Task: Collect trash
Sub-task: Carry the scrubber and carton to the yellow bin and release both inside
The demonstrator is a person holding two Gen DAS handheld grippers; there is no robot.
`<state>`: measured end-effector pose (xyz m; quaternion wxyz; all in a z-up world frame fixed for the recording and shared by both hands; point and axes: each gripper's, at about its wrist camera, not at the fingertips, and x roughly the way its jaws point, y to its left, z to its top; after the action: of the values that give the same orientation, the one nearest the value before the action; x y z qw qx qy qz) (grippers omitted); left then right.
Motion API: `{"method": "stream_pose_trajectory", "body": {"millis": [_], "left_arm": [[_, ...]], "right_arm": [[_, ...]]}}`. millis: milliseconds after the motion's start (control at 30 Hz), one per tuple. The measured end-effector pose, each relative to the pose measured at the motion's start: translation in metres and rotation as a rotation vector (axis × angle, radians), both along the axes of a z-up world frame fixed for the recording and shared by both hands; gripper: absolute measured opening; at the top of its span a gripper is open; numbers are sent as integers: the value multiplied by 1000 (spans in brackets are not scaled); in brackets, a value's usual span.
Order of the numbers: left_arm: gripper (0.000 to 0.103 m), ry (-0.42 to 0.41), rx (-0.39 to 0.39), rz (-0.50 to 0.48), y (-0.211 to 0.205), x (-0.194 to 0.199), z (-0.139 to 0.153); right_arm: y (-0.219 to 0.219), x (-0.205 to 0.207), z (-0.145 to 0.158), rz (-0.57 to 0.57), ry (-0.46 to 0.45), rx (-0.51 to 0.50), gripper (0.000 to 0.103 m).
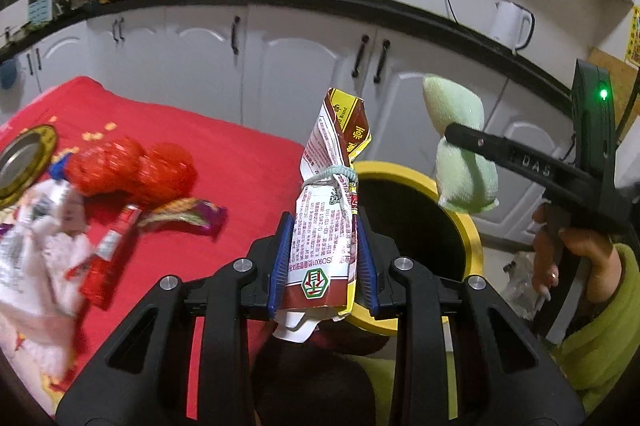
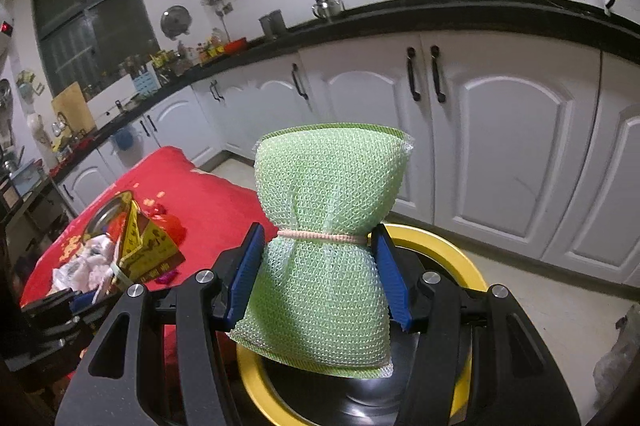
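Note:
My left gripper [image 1: 323,226] is shut on a crumpled red, white and yellow packet [image 1: 336,185] tied with a pale blue band, held upright in front of the yellow-rimmed bin [image 1: 424,177]. My right gripper [image 2: 319,230] is shut on a green mesh sponge [image 2: 328,185] tied with a pink band, right above the bin [image 2: 444,246]. In the left wrist view the right gripper [image 1: 454,141] and the sponge [image 1: 460,113] hang over the bin's far side, with a hand [image 1: 572,250] on the handle. The right wrist view shows the left gripper [image 2: 96,296] and the packet [image 2: 148,246] at the lower left.
A table with a red cloth [image 1: 240,153] stands left of the bin. On it lie a red net bag [image 1: 132,165], a purple wrapper [image 1: 188,218], a red wrapper [image 1: 108,258], a white plastic bag [image 1: 40,246] and a metal lid [image 1: 24,157]. White cabinets [image 1: 304,73] run behind.

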<state>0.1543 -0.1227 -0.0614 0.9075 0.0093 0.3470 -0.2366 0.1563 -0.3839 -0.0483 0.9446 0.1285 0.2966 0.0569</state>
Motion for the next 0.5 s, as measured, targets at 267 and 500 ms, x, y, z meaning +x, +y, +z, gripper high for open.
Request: {"method": "stream_pose_trajectory", "body": {"millis": [267,500], "left_arm": [[23,59,38,-59,-31,1,-25],[24,104,63,-92,-52,4,-42]], "right_arm": [[-18,14,-18,11,74,8,53],[-29,19,-32,26,129,24,53]]}}
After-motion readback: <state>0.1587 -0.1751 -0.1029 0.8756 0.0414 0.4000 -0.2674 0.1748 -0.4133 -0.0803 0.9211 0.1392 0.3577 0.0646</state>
